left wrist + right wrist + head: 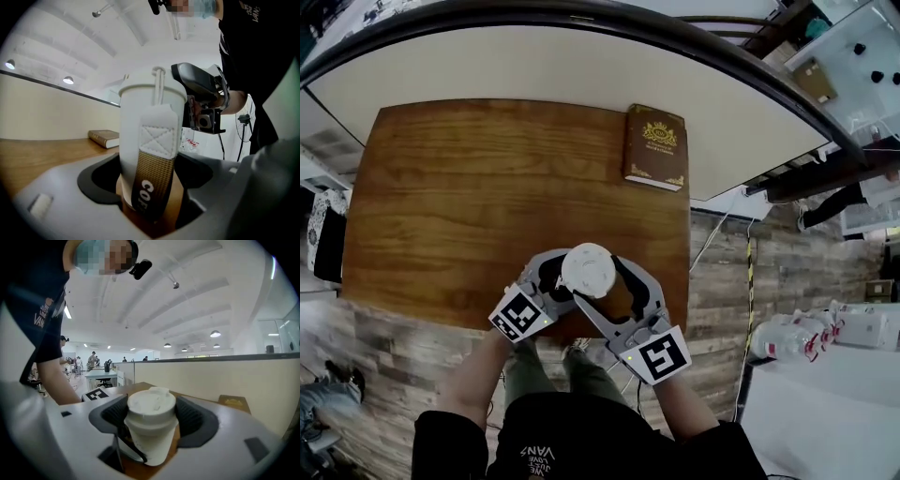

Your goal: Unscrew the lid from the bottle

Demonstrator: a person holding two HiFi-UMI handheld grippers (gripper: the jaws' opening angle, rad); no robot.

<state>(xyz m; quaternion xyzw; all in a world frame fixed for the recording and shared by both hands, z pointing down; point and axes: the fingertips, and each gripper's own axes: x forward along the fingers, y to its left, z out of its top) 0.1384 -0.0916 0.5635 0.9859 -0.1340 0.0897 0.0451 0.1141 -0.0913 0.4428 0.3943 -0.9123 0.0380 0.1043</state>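
Both claws sat at the near edge of the table [469, 206], bracketing the bottle [138, 126] that stood upright there. Book [654, 147] well apart, at the far edge.

Left claw [150, 192] was low on the body. Its jaws looked closed on the brown lower section, but the strap hid part of the contact, so call that probable.

Right claw [150, 420] was up at the lid [151, 404], jaws spread either side of it with slivers of gap showing, not pinching.

My read: anchor grip on, lid grip not on. Lid still seated, unscrewing not done.

Next move, my call: close the right claw square on the lid rim, hold left firm, twist about the bottle's axis, re-grip as needed. Risk was the body spinning in the left claw if that hold was soft.

Bottle was tall, with a white upper body tapering down to a brown base. Lid was white and domed, with a small raised spout on top. Strap [157, 159] hung down the side: white stitched patch above, brown webbing below, partial lettering "COF".
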